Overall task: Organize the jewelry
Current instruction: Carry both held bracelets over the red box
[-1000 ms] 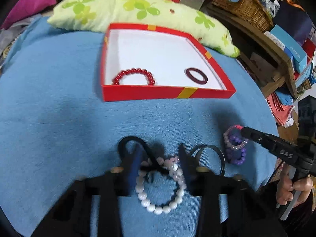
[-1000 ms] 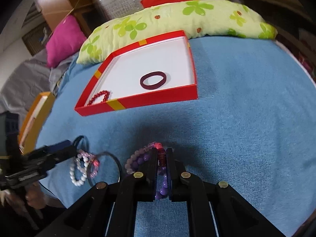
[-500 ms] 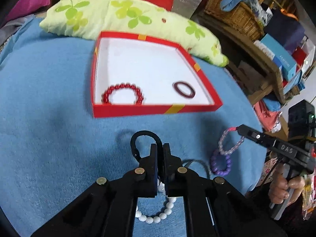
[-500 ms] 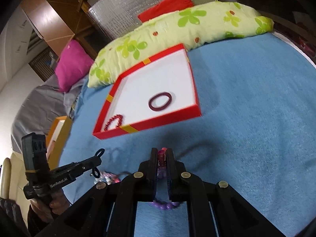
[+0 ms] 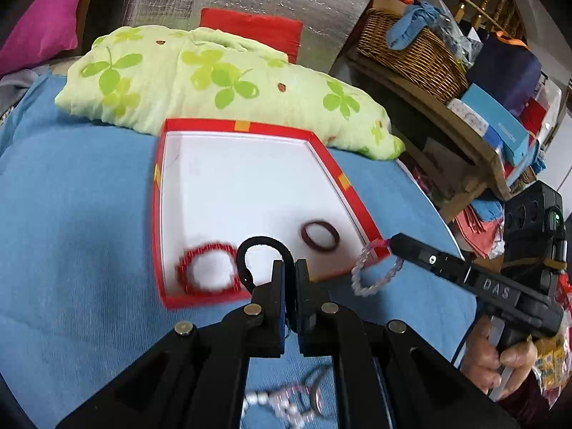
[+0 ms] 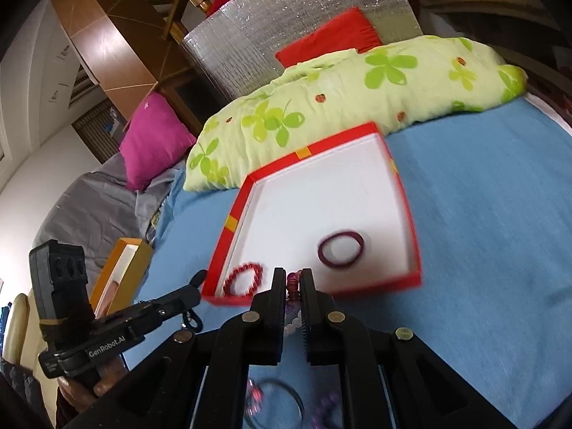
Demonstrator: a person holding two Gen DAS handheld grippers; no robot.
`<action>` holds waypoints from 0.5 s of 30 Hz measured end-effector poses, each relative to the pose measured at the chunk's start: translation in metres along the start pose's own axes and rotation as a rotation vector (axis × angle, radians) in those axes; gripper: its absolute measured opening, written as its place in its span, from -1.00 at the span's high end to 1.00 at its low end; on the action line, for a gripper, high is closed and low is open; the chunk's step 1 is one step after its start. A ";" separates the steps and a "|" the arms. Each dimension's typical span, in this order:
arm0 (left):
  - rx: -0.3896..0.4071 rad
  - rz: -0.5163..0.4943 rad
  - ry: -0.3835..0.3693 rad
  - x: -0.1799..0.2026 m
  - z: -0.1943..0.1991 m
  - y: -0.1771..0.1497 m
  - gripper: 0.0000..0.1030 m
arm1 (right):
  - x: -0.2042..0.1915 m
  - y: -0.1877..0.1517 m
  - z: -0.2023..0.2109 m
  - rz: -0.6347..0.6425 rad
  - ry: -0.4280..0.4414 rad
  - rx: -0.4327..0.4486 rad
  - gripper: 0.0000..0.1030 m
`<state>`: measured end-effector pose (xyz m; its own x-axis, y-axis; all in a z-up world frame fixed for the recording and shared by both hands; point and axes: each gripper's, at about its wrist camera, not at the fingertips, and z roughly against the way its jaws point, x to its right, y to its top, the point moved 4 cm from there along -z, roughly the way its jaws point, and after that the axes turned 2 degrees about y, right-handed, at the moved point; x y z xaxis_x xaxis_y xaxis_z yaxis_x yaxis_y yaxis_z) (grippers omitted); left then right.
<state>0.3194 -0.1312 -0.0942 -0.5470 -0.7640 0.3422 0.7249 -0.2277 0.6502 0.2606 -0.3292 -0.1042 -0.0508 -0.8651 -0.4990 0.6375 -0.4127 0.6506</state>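
Observation:
A red box [image 5: 171, 300] [image 6: 411, 282] with a white floor lies on the blue blanket. In it are a red bead bracelet [image 5: 207, 271] [image 6: 245, 280] and a dark maroon ring bracelet [image 5: 320, 236] [image 6: 341, 248]. My left gripper [image 5: 289, 268] [image 6: 195, 280] is shut on a black loop bracelet [image 5: 259, 245], held over the box's near edge. My right gripper [image 6: 293, 277] [image 5: 389, 241] is shut on a pale purple bead bracelet [image 5: 375, 271] [image 6: 291, 321], which hangs by the box's near right corner.
More bracelets lie on the blanket below the grippers: pearl and pink beads [image 5: 282, 405], a thin black ring [image 6: 286, 393]. A green-leaf pillow [image 5: 214, 82] lies behind the box. An orange box [image 6: 121, 271] sits left, a wicker basket [image 5: 411, 53] right.
Both grippers have lifted their bracelets off the blanket and moved forward to the red box. The left one closed on the black loop a second ago.

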 end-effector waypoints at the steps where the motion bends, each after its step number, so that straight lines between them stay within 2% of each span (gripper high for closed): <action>1: 0.002 0.001 0.006 -0.001 -0.004 0.003 0.90 | -0.001 0.003 -0.005 -0.006 0.003 -0.003 0.83; 7: -0.018 -0.003 0.060 -0.016 -0.043 0.030 0.90 | 0.001 0.030 -0.043 -0.028 -0.016 0.005 0.83; 15: -0.035 -0.020 0.122 -0.027 -0.075 0.049 0.90 | 0.011 0.061 -0.092 -0.086 0.014 0.010 0.83</action>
<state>0.4012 -0.1666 -0.1223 -0.5078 -0.8265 0.2428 0.7298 -0.2630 0.6311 0.3701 -0.3377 -0.1228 -0.0942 -0.8220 -0.5616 0.6232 -0.4886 0.6107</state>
